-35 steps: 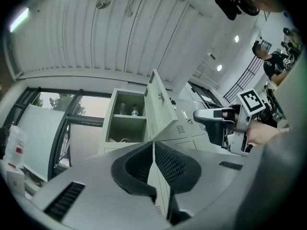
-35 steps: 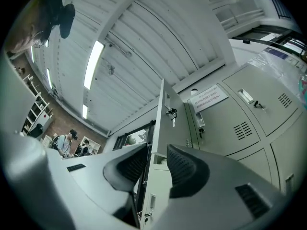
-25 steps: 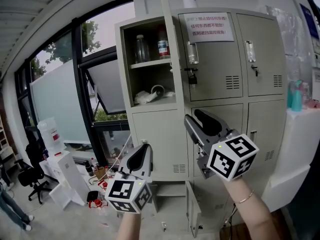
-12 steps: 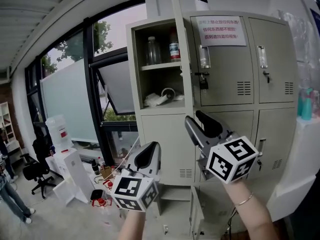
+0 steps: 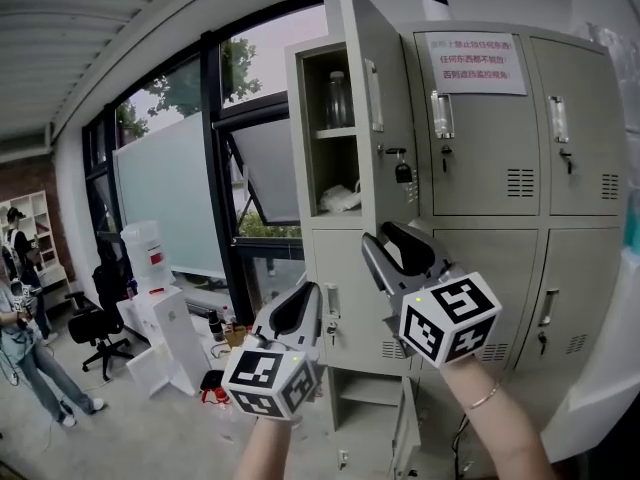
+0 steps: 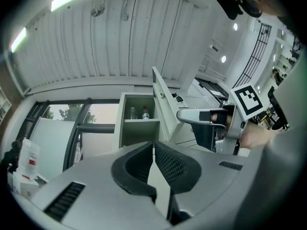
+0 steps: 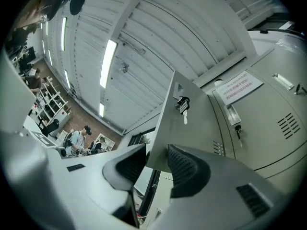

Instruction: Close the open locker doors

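The right tool (image 7: 156, 151) was held with its jaws apart and nothing clamped. Along its own line of sight the lower corner of the open top-left locker door (image 5: 376, 118) sat in the gap, though whether the sheet was truly between the jaws or beyond them could not be settled. The left tool (image 6: 153, 150) hung lower and to the left, jaws all but together, empty, well short of the locker bank (image 5: 480, 258). Over the last second both tools had kept nearly the same place in the head view while the bank slid rightward. The door, first seen edge-on, now showed its outer face, with the keys (image 5: 402, 173) hanging at its lock. That read as the person stepping round to the door's outer side, not as the door swinging: the compartment (image 5: 335, 148) behind it, with a bottle (image 5: 337, 96) inside, was still uncovered. So the right tool looked placed to push the panel home, with no closing yet done. A bottom-row door (image 5: 405, 436) also stood ajar, untouched
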A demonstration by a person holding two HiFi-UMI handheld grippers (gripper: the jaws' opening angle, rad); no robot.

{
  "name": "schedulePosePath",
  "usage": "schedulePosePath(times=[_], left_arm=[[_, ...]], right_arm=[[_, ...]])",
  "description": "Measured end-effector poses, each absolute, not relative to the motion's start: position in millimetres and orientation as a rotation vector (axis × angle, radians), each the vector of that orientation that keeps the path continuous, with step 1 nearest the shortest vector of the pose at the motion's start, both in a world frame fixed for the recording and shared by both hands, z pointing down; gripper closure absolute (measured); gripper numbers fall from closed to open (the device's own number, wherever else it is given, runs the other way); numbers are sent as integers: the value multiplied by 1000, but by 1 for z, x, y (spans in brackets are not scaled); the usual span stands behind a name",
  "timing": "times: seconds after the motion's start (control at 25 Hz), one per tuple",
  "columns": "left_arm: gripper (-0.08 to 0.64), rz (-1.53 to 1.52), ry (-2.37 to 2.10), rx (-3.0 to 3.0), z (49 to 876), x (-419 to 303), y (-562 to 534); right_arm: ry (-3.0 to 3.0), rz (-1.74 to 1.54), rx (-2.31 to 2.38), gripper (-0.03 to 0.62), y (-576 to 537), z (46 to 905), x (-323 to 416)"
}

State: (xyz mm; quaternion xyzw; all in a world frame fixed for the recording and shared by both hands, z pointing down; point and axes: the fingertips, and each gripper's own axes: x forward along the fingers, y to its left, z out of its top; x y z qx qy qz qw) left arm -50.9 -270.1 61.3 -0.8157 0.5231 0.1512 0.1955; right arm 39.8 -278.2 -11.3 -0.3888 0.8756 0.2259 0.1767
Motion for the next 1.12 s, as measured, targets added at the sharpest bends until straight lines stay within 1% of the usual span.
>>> schedulePosePath(times=[0.56, 1.12], left_arm=[[537, 378, 1643, -2169, 67, -100, -280], [537, 372, 1645, -2205, 73, -159, -341]], right_arm=[[2514, 629, -1014, 459, -319, -12, -17], [2507, 647, -1165, 463, -405, -9, -74]])
